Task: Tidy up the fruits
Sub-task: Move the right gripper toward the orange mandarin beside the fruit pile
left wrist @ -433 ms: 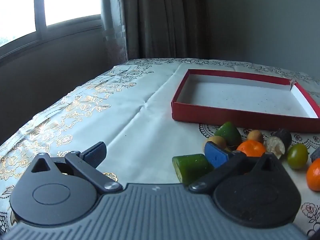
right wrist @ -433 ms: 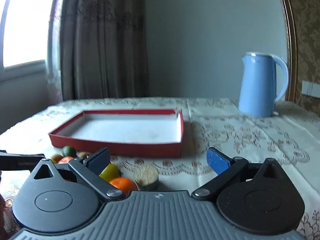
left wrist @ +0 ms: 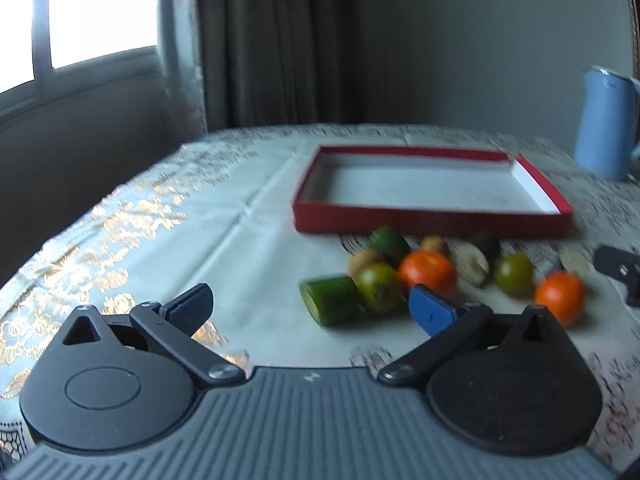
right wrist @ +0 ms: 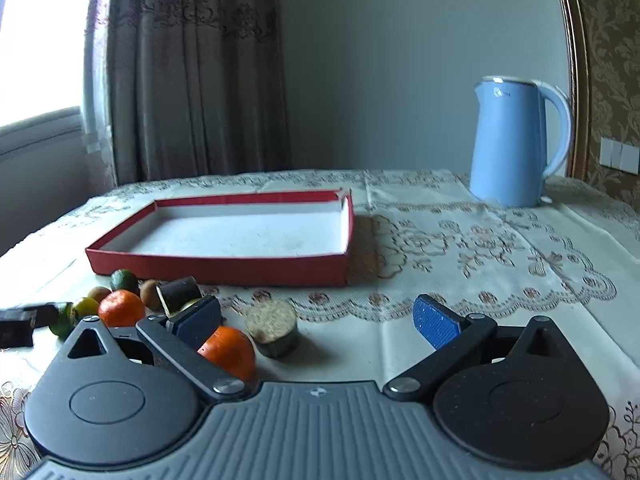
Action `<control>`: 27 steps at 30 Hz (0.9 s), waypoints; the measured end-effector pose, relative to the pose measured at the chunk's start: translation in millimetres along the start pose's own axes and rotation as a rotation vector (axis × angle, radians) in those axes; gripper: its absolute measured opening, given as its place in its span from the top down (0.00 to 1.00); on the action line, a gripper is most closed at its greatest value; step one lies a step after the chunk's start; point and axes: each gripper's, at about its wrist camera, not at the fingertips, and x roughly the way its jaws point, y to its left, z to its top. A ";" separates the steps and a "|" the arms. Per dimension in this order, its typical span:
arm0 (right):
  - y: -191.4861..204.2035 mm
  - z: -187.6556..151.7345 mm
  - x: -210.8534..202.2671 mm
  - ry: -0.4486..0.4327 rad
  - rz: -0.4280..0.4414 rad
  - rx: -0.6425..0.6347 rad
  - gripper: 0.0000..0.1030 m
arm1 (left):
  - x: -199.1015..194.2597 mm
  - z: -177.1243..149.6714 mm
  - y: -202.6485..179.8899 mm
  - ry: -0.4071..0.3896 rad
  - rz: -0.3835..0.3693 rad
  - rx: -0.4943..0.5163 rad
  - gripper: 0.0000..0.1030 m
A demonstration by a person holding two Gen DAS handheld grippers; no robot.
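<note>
The fruits (right wrist: pixel 120 308) lay heaped on the desk (right wrist: pixel 460 248) against the near wall of the empty red tray (right wrist: pixel 224 268). Both grippers, left gripper (left wrist: pixel 310 308) and right gripper (right wrist: pixel 316 316), had fingers wide apart, holding nothing; the right gripper sat nearer, an orange (right wrist: pixel 230 352) just behind its left finger.

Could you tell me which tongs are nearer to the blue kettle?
Right. The right tongs face the blue kettle across bare tablecloth; the left tongs sit beyond the fruit pile, kettle far right.
</note>
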 end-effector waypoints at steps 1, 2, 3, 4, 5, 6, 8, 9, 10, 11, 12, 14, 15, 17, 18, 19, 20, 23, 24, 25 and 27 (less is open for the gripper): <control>0.1 -0.6 -0.1 0.016 -0.002 0.000 0.00 | -2.7 -2.3 -3.8 0.022 -0.014 0.006 0.00; 0.0 -0.7 -0.4 0.034 -0.003 -0.002 0.00 | -5.5 -4.5 -8.1 0.040 -0.019 0.009 0.00; 0.9 -0.6 -1.8 0.046 -0.001 -0.002 0.00 | -9.3 -5.7 -11.8 0.055 -0.022 0.018 0.00; 2.7 -0.9 -4.0 0.054 0.001 -0.005 0.00 | -11.7 -6.6 -16.7 0.068 -0.019 0.026 0.00; 5.4 -0.9 -6.3 0.066 -0.009 -0.009 0.00 | -14.4 -7.2 -22.2 0.085 -0.010 0.031 0.00; 7.8 -1.4 -8.5 0.074 -0.020 -0.010 0.00 | -17.4 -7.3 -27.0 0.096 -0.001 0.028 0.00; 14.7 -2.5 -13.1 0.091 -0.041 -0.011 0.00 | -21.6 -5.7 -34.9 0.110 0.019 0.032 0.00; 18.7 -3.6 -15.2 0.099 -0.052 -0.013 0.00 | -20.4 -5.6 -36.9 0.107 0.041 0.053 0.00; 22.6 -4.7 -16.8 0.104 -0.060 -0.019 0.00 | -20.8 -5.6 -39.8 0.109 0.058 0.049 0.00; 25.8 -5.7 -17.7 0.110 -0.070 -0.025 0.00 | -20.7 -5.7 -41.8 0.109 0.075 0.037 0.00; 27.6 -6.6 -18.2 0.112 -0.085 -0.028 0.00 | -20.0 -6.3 -43.1 0.107 0.094 0.023 0.00; 30.1 -7.3 -18.3 0.113 -0.110 -0.035 0.00 | -14.7 -9.1 -44.3 0.105 0.104 0.015 0.00; 30.3 -7.4 -18.3 0.117 -0.119 -0.036 0.00 | -11.8 -11.0 -45.3 0.110 0.102 0.011 0.00; 30.2 -8.4 -18.3 0.119 -0.140 -0.041 0.00 | -8.5 -14.5 -46.1 0.120 0.097 -0.001 0.00; 30.5 -8.6 -17.3 0.126 -0.148 -0.044 0.00 | -6.6 -16.1 -46.2 0.124 0.094 -0.004 0.00; 30.2 -9.0 -16.4 0.134 -0.150 -0.043 0.00 | -4.6 -17.3 -46.8 0.129 0.091 -0.006 0.00; 29.5 -9.7 -15.9 0.138 -0.147 -0.042 0.00 | -2.9 -18.3 -47.0 0.135 0.090 -0.005 0.00; 30.1 -11.3 -16.8 0.137 -0.145 -0.045 0.00 | -2.6 -18.6 -47.3 0.132 0.085 -0.013 0.00; 29.8 -11.5 -16.7 0.137 -0.144 -0.044 0.00 | -2.5 -18.3 -47.5 0.132 0.083 -0.013 0.00; 29.5 -11.7 -16.3 0.139 -0.140 -0.043 0.00 | -2.3 -18.7 -47.3 0.132 0.082 -0.012 0.00; 27.7 -12.4 -15.4 0.142 -0.128 -0.039 0.00 | -1.6 -19.8 -47.0 0.134 0.078 -0.013 0.00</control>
